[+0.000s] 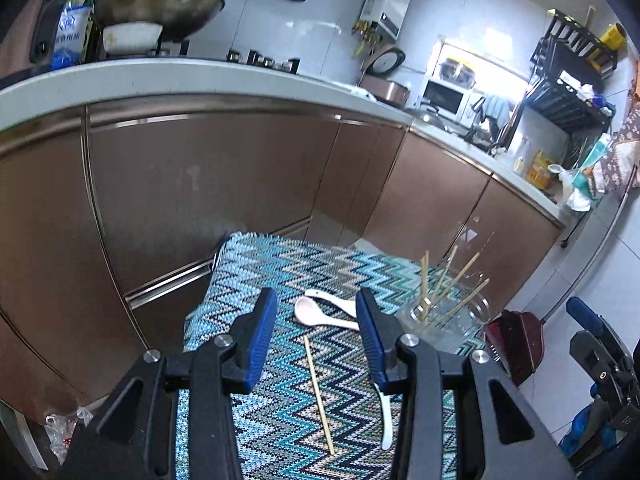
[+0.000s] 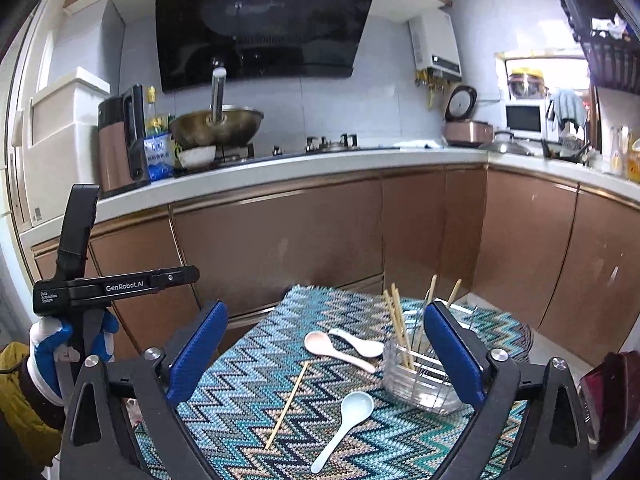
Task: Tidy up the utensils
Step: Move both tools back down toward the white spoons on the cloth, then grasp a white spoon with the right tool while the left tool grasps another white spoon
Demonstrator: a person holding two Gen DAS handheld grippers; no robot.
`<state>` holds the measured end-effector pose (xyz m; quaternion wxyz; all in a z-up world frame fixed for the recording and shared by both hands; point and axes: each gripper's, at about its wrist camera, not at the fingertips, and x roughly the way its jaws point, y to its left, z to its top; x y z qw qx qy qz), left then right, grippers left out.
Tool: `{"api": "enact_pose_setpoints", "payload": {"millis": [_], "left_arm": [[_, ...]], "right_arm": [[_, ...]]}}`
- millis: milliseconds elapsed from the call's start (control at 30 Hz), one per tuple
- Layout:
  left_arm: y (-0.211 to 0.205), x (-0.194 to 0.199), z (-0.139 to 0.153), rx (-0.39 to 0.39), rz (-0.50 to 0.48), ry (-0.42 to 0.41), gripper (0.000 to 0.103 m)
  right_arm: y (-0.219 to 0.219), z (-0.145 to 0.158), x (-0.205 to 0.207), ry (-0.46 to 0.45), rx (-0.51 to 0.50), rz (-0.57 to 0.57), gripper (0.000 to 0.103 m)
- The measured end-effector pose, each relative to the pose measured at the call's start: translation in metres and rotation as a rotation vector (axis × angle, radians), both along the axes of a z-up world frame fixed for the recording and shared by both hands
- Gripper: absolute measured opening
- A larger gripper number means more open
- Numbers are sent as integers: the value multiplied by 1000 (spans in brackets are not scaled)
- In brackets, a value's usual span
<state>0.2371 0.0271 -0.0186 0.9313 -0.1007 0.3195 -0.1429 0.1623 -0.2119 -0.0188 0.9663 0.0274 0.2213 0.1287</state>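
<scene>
A zigzag-patterned cloth (image 1: 276, 280) (image 2: 248, 384) covers a small table. On it lie a pink spoon (image 1: 320, 315) (image 2: 336, 350), a white spoon (image 1: 332, 300) (image 2: 360, 345), a pale blue spoon (image 2: 344, 424) (image 1: 386, 420) and one loose chopstick (image 1: 319, 394) (image 2: 287, 404). A clear glass holder (image 1: 444, 320) (image 2: 416, 380) at the right holds several chopsticks upright. My left gripper (image 1: 316, 320) is open and empty above the cloth, over the loose chopstick. My right gripper (image 2: 326, 354) is open and empty above the spoons.
Brown kitchen cabinets (image 2: 280, 240) and a white counter (image 2: 320, 160) stand behind the table. A wok (image 2: 216, 122) sits on the stove. A red dustpan (image 1: 520, 340) leans on the floor at the right. The left gripper's body (image 2: 80, 280) shows at the left.
</scene>
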Motion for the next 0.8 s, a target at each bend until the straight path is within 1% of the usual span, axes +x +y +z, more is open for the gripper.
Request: {"api": "enact_pose_setpoints", "payload": {"millis": [67,200,400,533,600,800], "left_arm": [[0,6,-9,0,-2,19,39],[-1,18,-26,-1,-4,56,39],[-3,35,-53,-7,-7,111,39],[-6,46,-70,-9,-11,149,39],[-8,52,-79,-9,-15,169,39],[-15,66,-103,-8,-21,216,39]], "right_arm": [[1,-8,6,21,3,5,93],[-1,-26,18,65,11,12,85],[-7,-53,32,125,29,19,78],[-12,-72,39,164,43,27,75],[-14,-82,43,185,50,31,72],[-17,-106,55,237,66,37,68]]}}
